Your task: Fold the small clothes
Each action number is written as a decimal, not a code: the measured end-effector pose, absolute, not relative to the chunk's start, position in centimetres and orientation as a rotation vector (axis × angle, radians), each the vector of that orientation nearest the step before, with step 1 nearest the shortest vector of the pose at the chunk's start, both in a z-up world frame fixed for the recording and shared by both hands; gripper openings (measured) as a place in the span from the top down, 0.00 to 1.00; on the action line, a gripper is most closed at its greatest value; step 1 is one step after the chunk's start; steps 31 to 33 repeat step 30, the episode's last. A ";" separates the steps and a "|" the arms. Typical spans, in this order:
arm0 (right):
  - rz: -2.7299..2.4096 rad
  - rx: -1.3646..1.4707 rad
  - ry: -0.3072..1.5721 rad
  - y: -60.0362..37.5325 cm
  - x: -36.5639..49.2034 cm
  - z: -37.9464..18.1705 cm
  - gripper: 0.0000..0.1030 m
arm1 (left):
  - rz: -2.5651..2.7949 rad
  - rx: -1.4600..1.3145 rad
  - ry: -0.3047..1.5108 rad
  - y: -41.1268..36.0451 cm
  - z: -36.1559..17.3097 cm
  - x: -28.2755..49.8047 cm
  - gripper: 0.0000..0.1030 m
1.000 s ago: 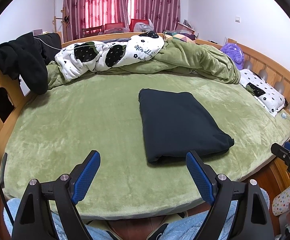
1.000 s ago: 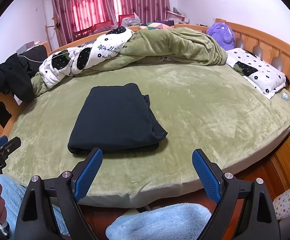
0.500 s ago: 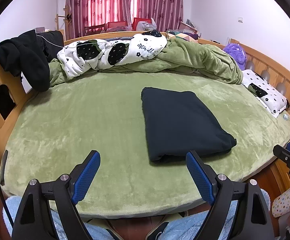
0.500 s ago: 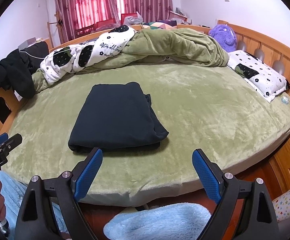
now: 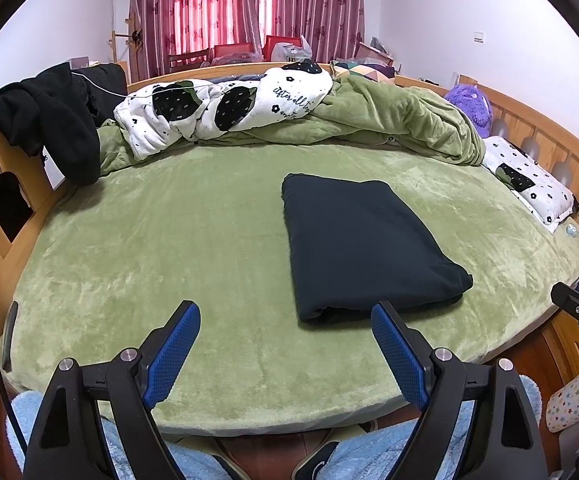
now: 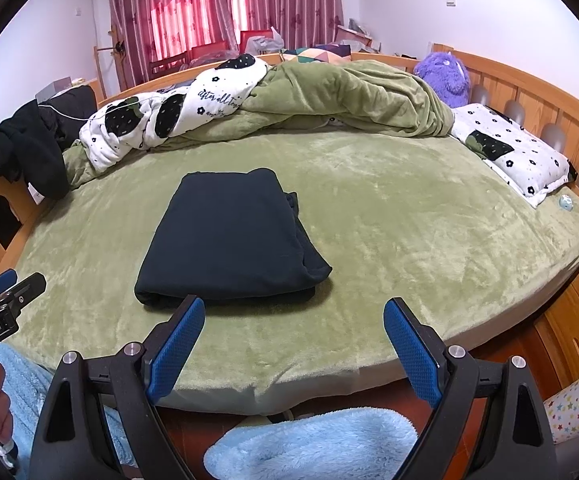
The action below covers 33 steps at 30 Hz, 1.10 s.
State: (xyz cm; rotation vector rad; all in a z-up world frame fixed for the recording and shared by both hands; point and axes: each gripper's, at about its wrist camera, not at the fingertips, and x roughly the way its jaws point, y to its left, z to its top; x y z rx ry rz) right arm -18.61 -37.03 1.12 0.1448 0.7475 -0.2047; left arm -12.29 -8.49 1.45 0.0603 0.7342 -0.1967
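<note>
Almost nothing has changed over the last second: both grippers hang where they were, short of the near edge of the bed [image 5: 193, 248], and the view has only drifted slightly. The left gripper [image 5: 285, 344] stands released, jaws wide with nothing between them; the right gripper [image 6: 294, 340] likewise gapes empty. The dark garment [image 5: 361, 240] lies ahead of both, already folded into a compact rectangle: ahead and to the right of the left gripper, ahead and to the left of the right one, touched by neither. This stillness with open jaws suggests the fold is finished, and the piece looks done.
</note>
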 end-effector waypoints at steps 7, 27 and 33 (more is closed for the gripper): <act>-0.204 0.144 0.748 -37.1 -18.7 1.1 0.13 | -0.190 0.062 0.736 -8.4 1.5 -12.4 0.16; -0.194 0.162 0.749 -37.3 -19.3 0.8 0.13 | -0.186 0.068 0.734 -8.4 2.0 -12.4 0.16; -0.193 0.164 0.748 -37.3 -19.4 0.9 0.13 | -0.180 0.071 0.731 -8.4 2.4 -12.5 0.16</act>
